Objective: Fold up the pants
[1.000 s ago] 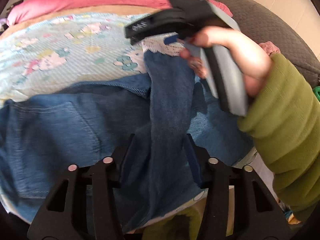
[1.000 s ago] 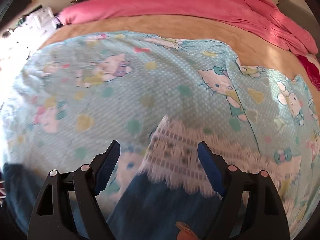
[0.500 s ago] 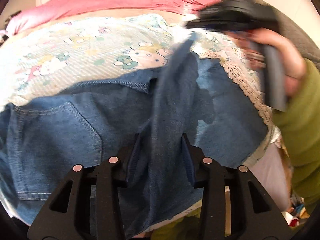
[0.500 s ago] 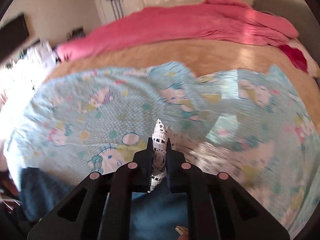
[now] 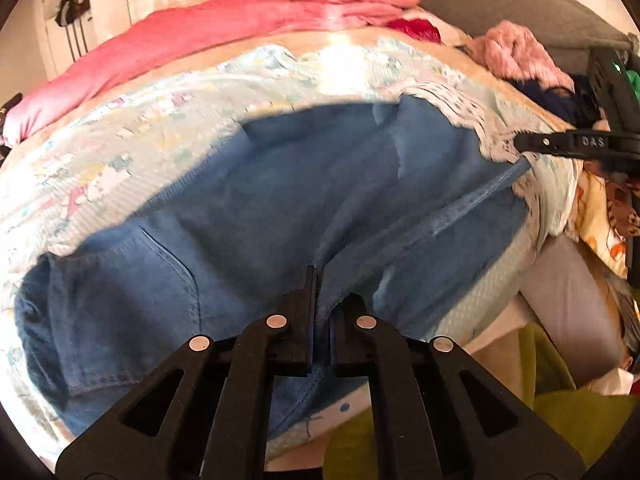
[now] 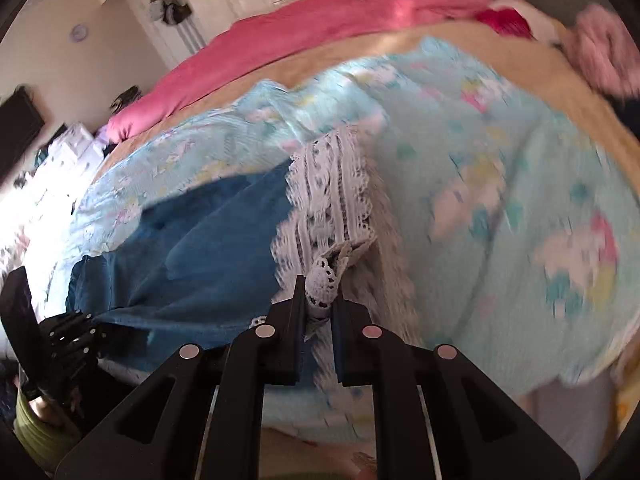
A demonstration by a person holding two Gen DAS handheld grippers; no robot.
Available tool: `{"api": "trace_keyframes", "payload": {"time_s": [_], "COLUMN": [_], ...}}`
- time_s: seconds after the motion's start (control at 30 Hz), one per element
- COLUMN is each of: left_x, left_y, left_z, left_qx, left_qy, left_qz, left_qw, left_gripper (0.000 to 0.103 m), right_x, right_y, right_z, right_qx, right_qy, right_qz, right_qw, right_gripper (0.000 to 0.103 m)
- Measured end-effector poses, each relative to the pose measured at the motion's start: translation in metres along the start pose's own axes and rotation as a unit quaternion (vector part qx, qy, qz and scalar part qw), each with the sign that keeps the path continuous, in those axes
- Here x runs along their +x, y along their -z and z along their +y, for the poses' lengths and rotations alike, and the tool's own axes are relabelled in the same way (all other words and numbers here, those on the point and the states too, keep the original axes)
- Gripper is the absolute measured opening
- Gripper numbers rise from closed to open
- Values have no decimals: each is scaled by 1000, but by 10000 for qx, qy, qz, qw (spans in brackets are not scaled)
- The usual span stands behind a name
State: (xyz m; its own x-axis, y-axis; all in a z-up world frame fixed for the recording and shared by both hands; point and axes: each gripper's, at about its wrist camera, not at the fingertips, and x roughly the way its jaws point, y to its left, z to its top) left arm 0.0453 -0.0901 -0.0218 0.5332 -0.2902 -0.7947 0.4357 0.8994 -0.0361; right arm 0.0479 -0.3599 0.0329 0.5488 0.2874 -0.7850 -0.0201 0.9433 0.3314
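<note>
The left gripper has just been closing, and its jaws now pinch a ridge of denim on the pants near the front edge of the bed. The right gripper is clamped on the white lace hem of a leg; a second ago that leg lay bunched up the middle of the pants, and now it is drawn out long toward the right side of the bed. To my eye this is the straightening step, with both ends held so the leg can be pulled flat before any fold.

The pants are soft blue denim with a stitched back pocket and lace-trimmed cuffs, spread across the pale cartoon-print sheet, creased and not yet folded.
</note>
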Motion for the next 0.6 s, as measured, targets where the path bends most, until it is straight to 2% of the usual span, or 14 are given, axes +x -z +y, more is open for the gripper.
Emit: {"api": "trace_keyframes", "payload": {"time_s": [0.33,0.4,0.43,0.47,0.5,0.53,0.6], "left_x": [17,16,14,13,10,5,-6], "left_y": [12,12,12,13,13,14,14], "left_z": [-17,-17,-17,-17,-16,-13,-8], "left_qx": [390,431,444,450,432,385,297], "left_qy": [59,78,159,227,300,409,451], "left_qz": [320,317,337,348,347,322,163], "left_qw": [9987,9985,9983,9981,9980,9979,9984], "left_gripper": [3,4,7,15,22,33,33], "right_x": [4,1,-4,-11,-21,-28,-43], "right_y": [29,30,29,26,23,20,13], "right_z": [-38,-41,-42,-42,-41,-39,-27], "right_qx": [524,541,544,502,406,317,-40], "right_qy": [-93,-109,-45,107,320,430,463], "right_qz": [49,81,59,-44,-235,-384,-724], "right_qw": [9986,9984,9985,9987,9984,9978,9963], "right_gripper": [11,16,21,30,30,30,30]}}
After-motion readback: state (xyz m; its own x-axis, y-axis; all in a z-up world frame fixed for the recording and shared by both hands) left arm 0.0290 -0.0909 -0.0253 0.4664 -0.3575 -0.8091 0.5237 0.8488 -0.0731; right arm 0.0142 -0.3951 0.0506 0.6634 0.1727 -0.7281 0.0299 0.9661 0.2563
